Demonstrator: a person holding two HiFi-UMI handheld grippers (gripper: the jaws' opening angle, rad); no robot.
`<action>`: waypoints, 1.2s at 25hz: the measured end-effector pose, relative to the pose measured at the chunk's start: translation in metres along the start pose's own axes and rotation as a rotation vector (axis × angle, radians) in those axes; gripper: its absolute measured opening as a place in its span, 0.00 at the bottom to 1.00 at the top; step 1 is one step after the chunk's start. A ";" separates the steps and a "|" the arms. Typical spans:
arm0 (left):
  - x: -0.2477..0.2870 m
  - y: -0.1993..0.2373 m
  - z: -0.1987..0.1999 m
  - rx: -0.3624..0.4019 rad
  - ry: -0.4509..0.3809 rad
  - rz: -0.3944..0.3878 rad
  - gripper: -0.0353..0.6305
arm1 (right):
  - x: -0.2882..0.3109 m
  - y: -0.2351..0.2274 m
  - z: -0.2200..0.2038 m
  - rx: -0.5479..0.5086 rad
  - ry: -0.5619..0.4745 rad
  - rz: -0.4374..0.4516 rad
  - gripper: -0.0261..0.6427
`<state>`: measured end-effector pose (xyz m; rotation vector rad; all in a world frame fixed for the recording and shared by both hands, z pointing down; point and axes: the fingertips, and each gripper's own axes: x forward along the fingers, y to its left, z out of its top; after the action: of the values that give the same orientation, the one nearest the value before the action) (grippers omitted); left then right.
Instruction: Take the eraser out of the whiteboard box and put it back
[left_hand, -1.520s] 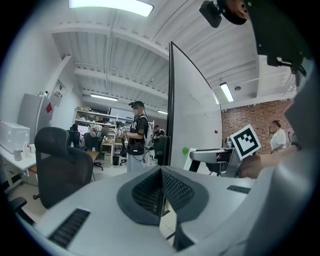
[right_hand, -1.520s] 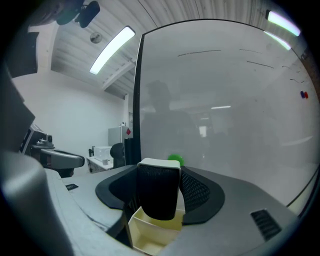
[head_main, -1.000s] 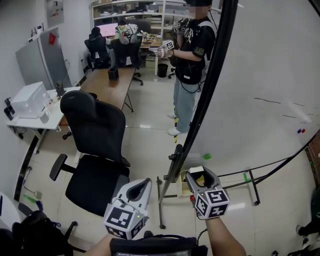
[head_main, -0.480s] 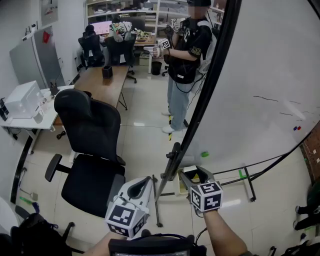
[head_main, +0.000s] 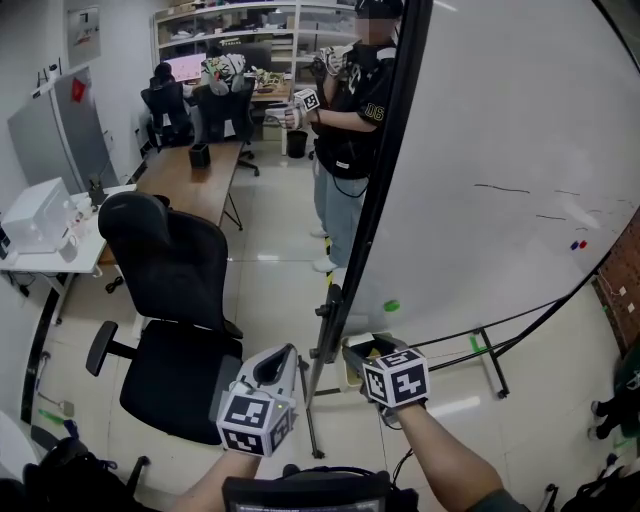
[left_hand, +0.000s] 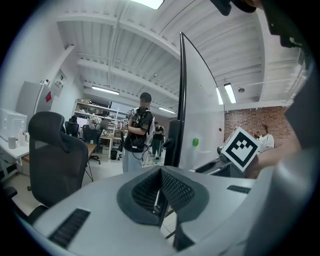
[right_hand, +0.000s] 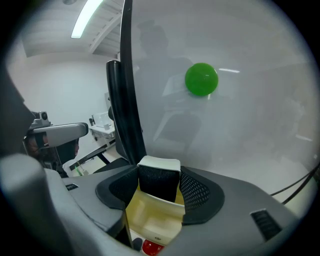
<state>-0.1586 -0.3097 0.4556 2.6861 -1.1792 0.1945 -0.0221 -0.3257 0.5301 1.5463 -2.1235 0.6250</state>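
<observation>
The right tongs (right_hand: 159, 181) are clamping on the eraser (right_hand: 159, 169) at a wide spread, with their dark, mesh-textured pads (right_hand: 198, 192) pressing on its two sides. The eraser is a blocky piece with a smooth white cap and a black felt face. It is standing upright at the mouth of the whiteboard box (right_hand: 150, 220), a pale yellow plastic tray with rounded inner walls; whether it is touching the tray's floor is not showing. A small, glossy red rounded thing (right_hand: 151, 247) is lying at the near end of the box. The box is sitting low beside the black edge post (right_hand: 129, 100) of the whiteboard (right_hand: 250, 130), a smooth white sheet with a round green magnet (right_hand: 201, 79) on it. The left tongs (left_hand: 159, 192) are resting together with nothing between their ribbed pads, hovering in the air left of the board, near a black padded office chair (head_main: 175, 270).
</observation>
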 end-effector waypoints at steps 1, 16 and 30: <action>0.001 0.000 -0.001 -0.001 0.001 0.002 0.09 | 0.000 0.000 -0.001 0.013 0.008 0.006 0.46; -0.003 -0.007 -0.007 -0.020 0.005 0.011 0.09 | 0.009 -0.008 -0.015 0.107 0.178 0.069 0.46; -0.015 -0.015 -0.010 -0.014 0.001 -0.015 0.09 | 0.014 -0.008 -0.021 0.114 0.331 0.080 0.46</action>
<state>-0.1579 -0.2864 0.4606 2.6819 -1.1559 0.1848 -0.0165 -0.3259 0.5555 1.3120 -1.9330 0.9722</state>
